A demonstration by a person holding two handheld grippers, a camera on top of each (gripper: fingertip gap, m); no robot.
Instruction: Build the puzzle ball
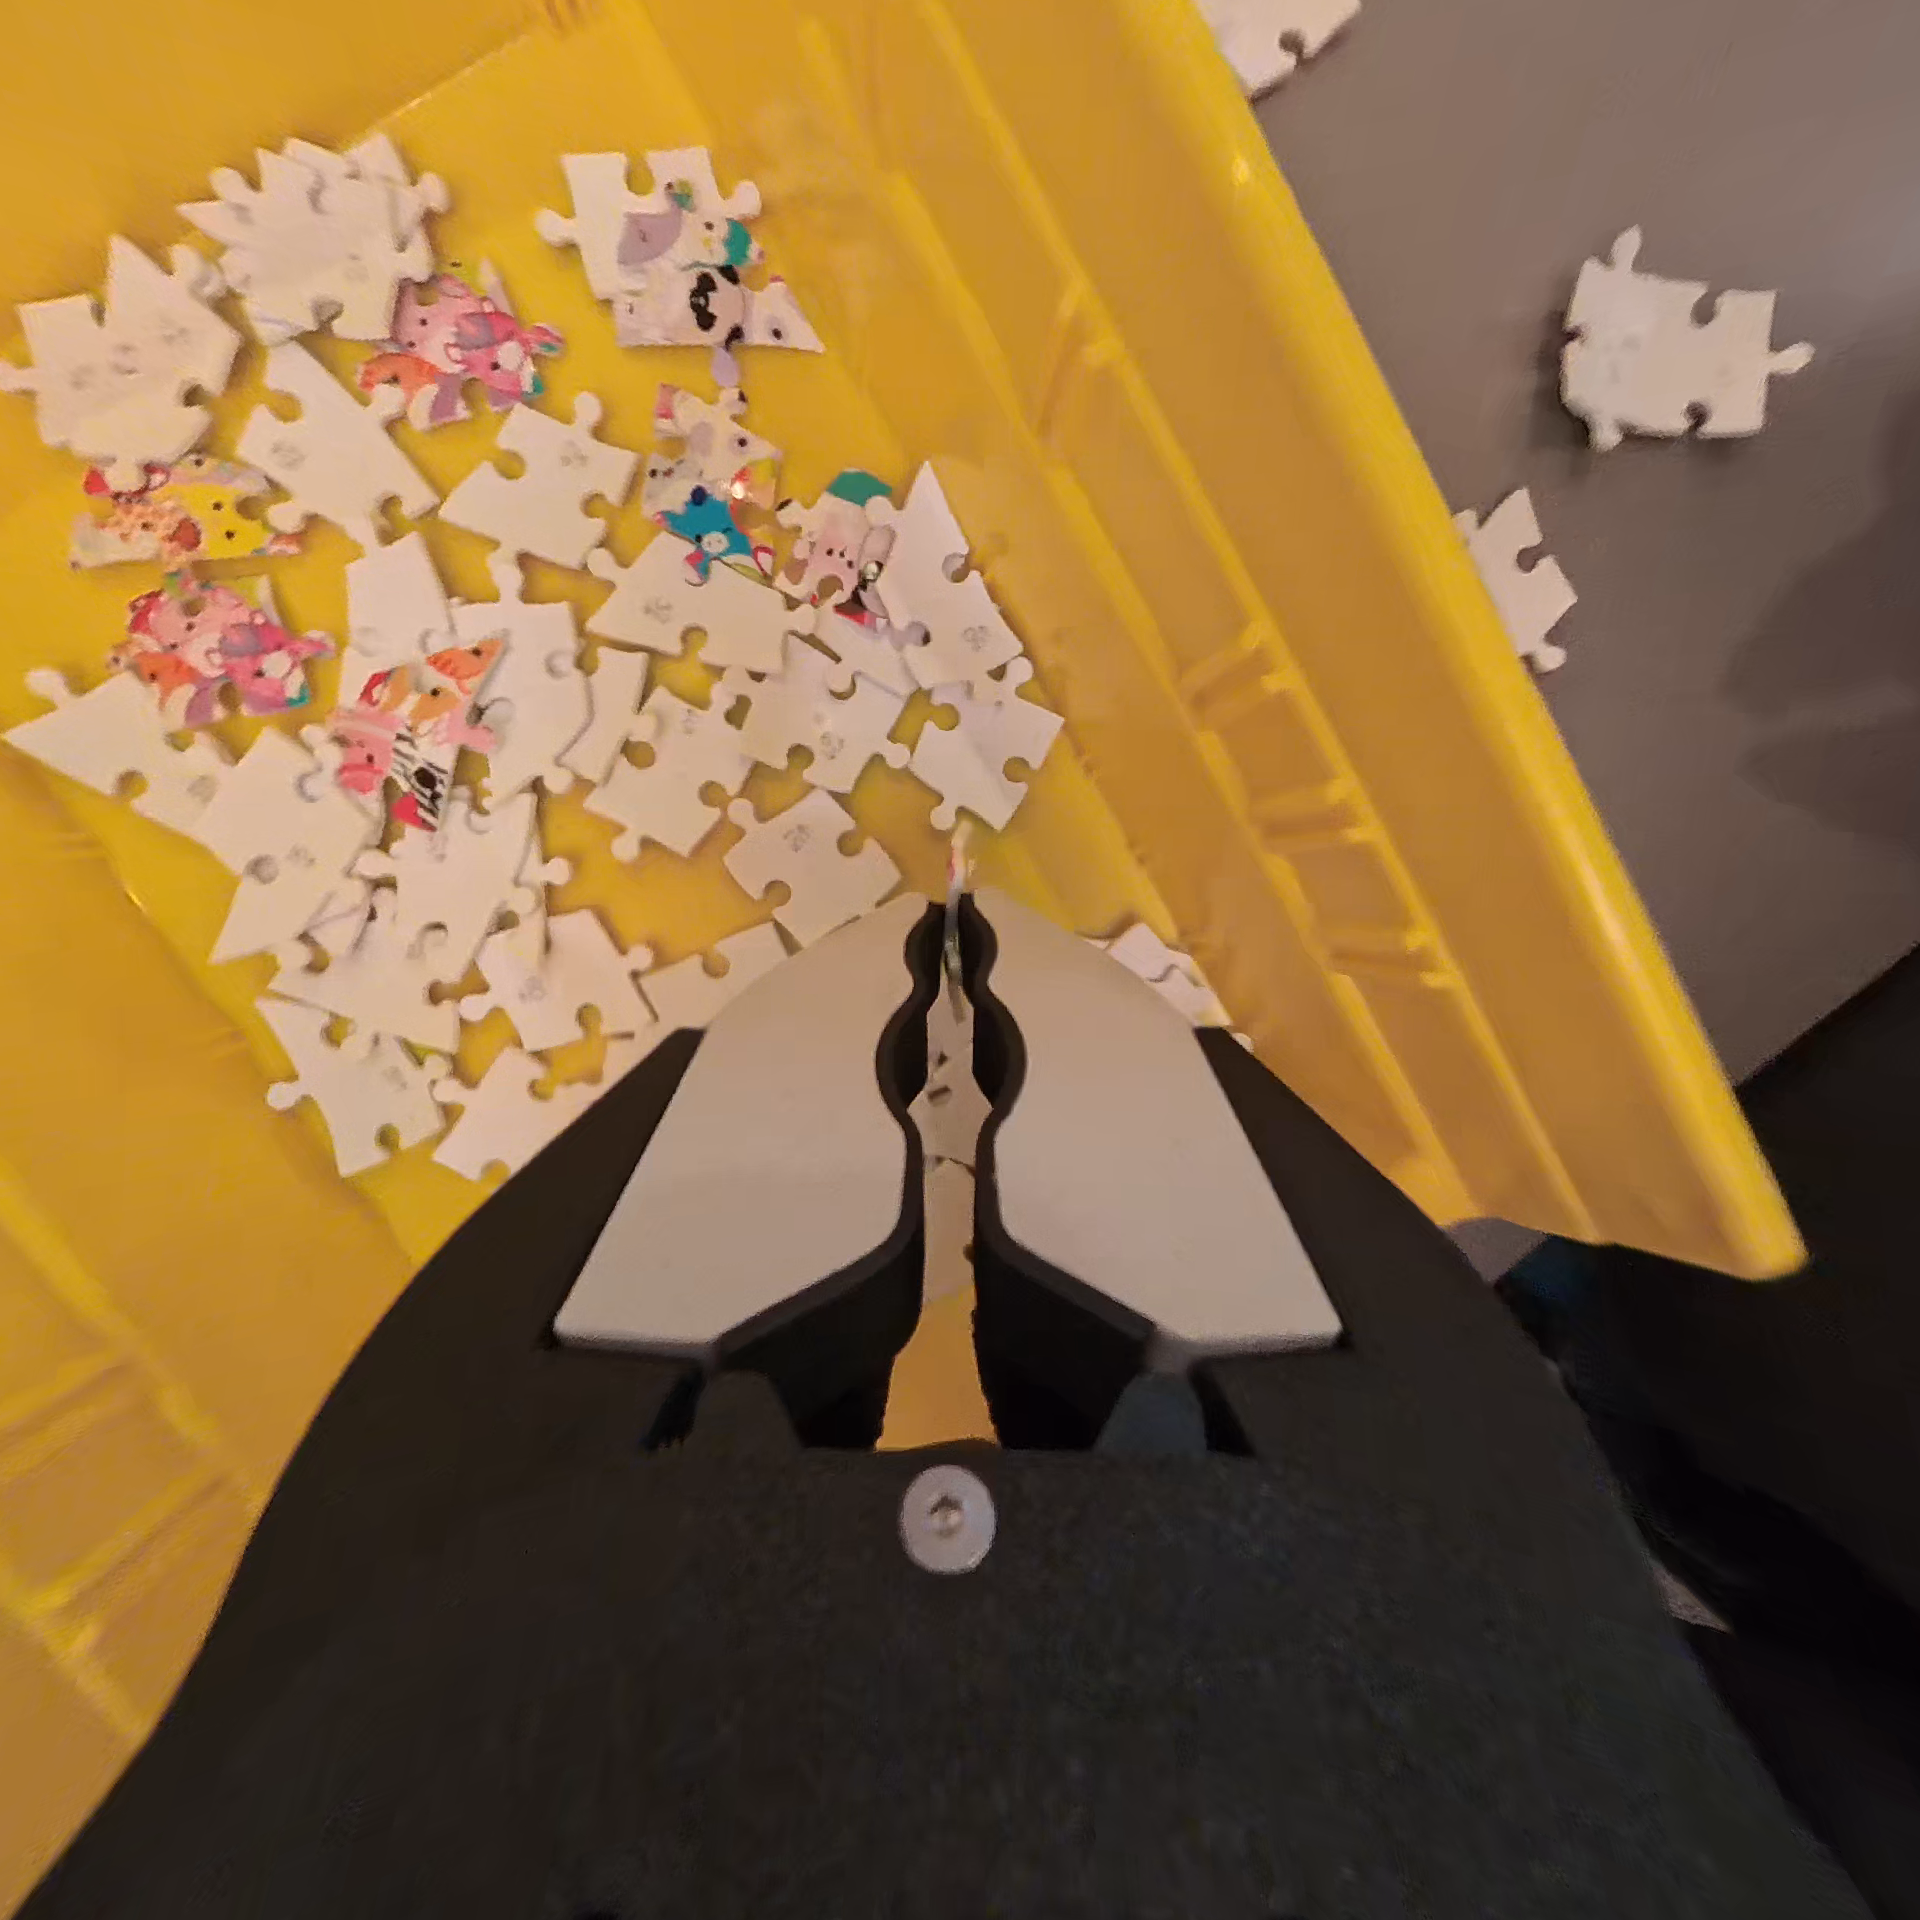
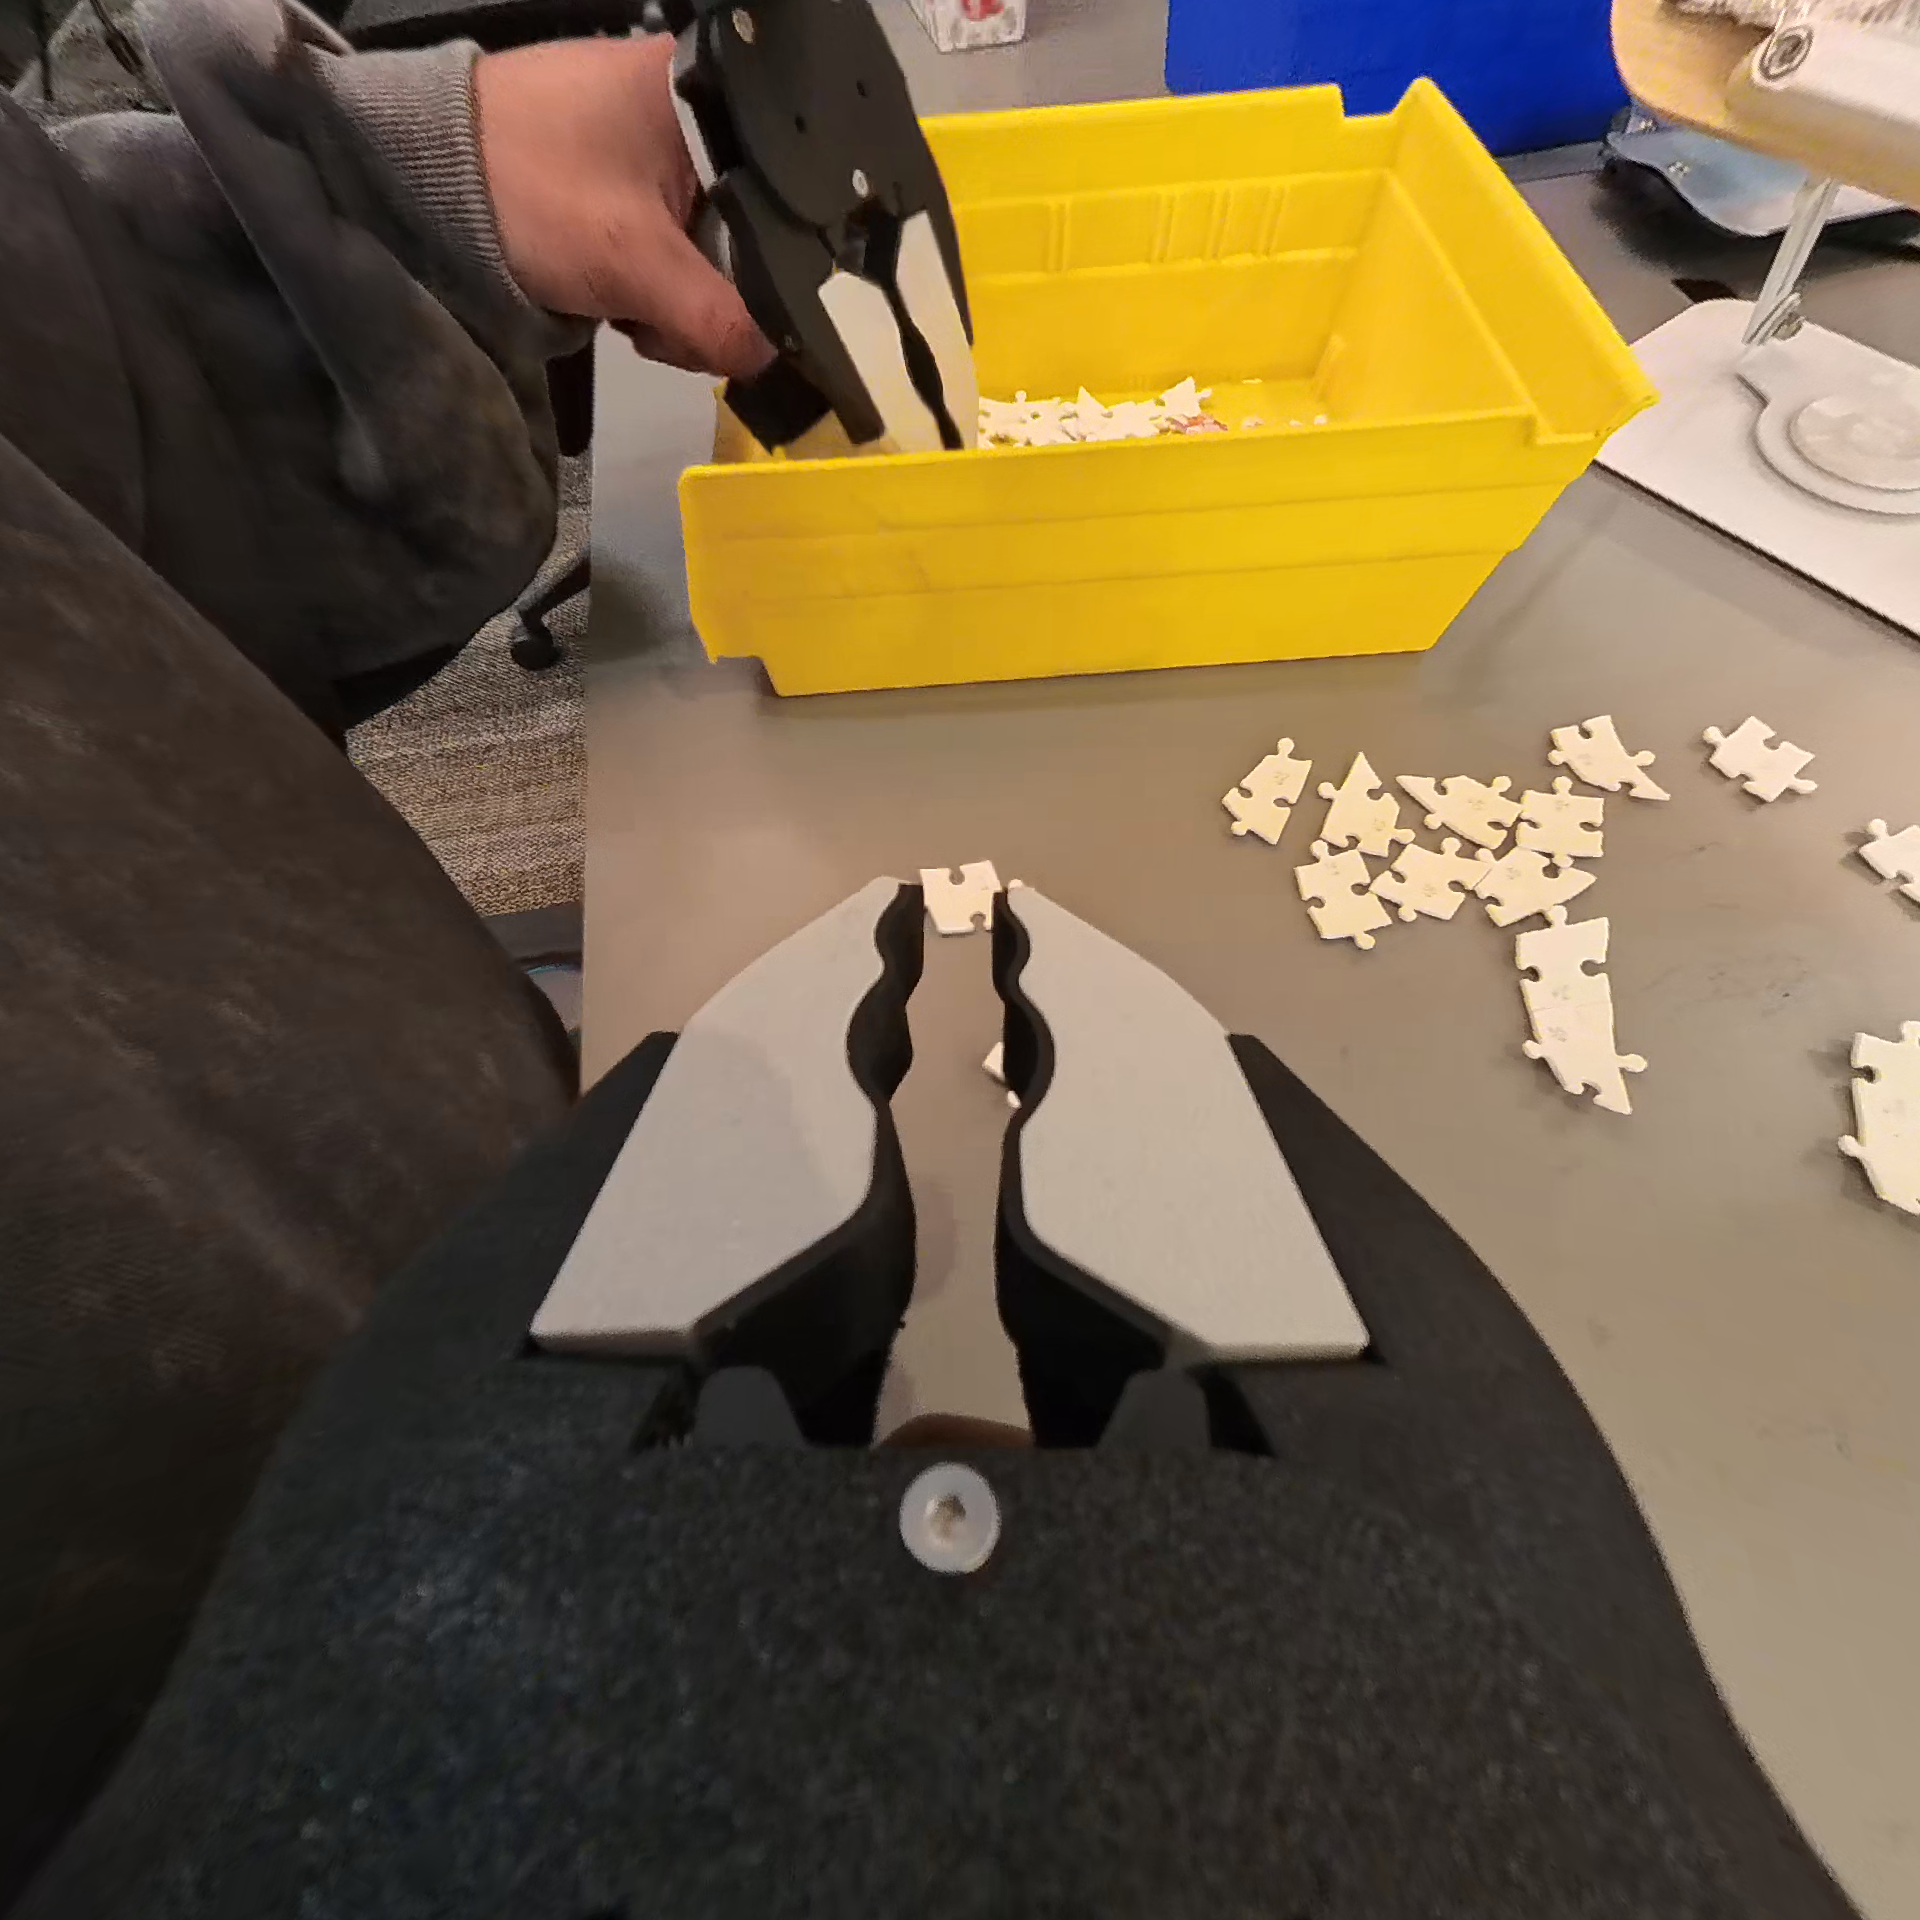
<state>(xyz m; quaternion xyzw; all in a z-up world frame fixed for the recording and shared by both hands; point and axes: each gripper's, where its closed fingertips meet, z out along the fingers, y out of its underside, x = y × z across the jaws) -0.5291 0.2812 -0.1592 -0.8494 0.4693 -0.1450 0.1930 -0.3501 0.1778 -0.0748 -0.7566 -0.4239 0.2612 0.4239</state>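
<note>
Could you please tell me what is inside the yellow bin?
Loose puzzle pieces cover the yellow bin floor, mostly blank side up. The left hand-held gripper hides the pieces beneath it.

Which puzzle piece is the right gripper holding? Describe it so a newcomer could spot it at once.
Start at the yellow bin on the grey table and come toward the camera to the right gripper. The white piece sits between its jaws at the tips. Unlike the loose cluster lying on the table to the right, it is held.
</note>
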